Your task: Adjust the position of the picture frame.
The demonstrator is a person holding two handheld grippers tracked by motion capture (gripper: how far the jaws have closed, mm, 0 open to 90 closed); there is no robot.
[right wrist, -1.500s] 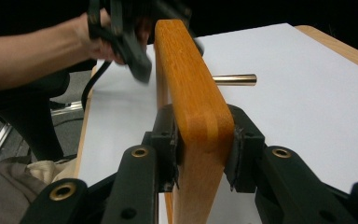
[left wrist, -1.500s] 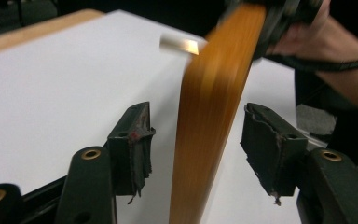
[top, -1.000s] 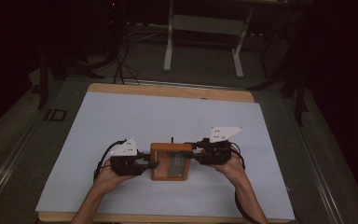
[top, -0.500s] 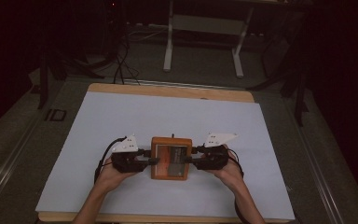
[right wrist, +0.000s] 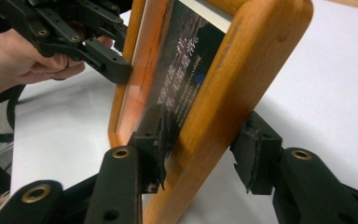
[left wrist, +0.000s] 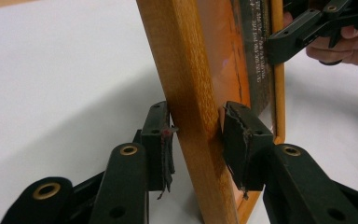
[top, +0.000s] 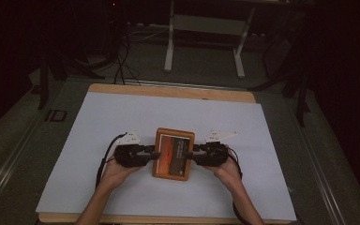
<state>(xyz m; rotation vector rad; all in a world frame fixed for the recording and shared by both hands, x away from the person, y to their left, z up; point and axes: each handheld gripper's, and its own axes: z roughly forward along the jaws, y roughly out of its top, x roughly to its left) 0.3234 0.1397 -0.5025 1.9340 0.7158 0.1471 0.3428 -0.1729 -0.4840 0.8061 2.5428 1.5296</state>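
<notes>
frame: I hold the wooden picture frame [top: 173, 153] by its left and right edges, near centre of the white table [top: 122, 117]
left gripper [left wrist: 196, 144]: clamped on frame's left edge
right gripper [right wrist: 200, 144]: clamped on frame's right edge

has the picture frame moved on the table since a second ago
Yes. The picture frame, held by the left gripper and right gripper, now reaches farther toward the table's far wooden edge.

We list: a wide white sheet [top: 122, 122] spread over a light wooden table [top: 168, 91] whose far edge shows bare; beyond it, on the dark floor, a pale metal stand with two legs [top: 204, 28]; left of that, black cables [top: 122, 56] trailing down
</notes>
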